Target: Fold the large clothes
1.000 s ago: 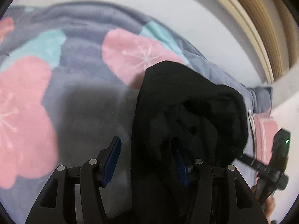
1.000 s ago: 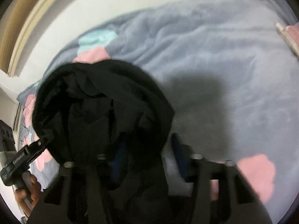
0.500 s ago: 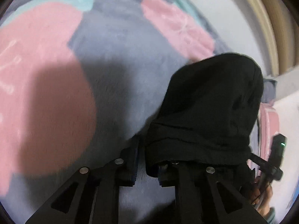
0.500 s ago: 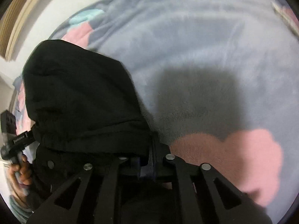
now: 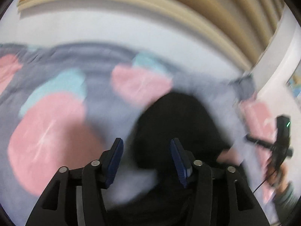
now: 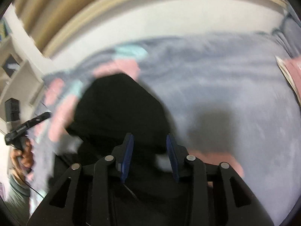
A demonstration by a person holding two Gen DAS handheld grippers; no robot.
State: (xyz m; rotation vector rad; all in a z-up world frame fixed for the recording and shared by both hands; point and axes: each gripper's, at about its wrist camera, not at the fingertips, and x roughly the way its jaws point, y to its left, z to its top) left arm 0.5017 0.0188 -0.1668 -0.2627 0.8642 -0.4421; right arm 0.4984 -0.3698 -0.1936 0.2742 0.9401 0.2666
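Left gripper (image 5: 146,158) spread wide, gripping nothing, poised above the garment (image 5: 176,124). Black garment bunched on the blanket (image 5: 47,124), between and ahead of both tools, likely for another fold. Right gripper (image 6: 149,155) likewise parted, empty, over the cloth's near edge.

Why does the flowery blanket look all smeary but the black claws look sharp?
Left wrist view: the blanket and black garment are motion-blurred, while the left gripper is crisp, since the camera rides on it. Right wrist view: same smear, a dark shadow on the blanket, right gripper sharp.
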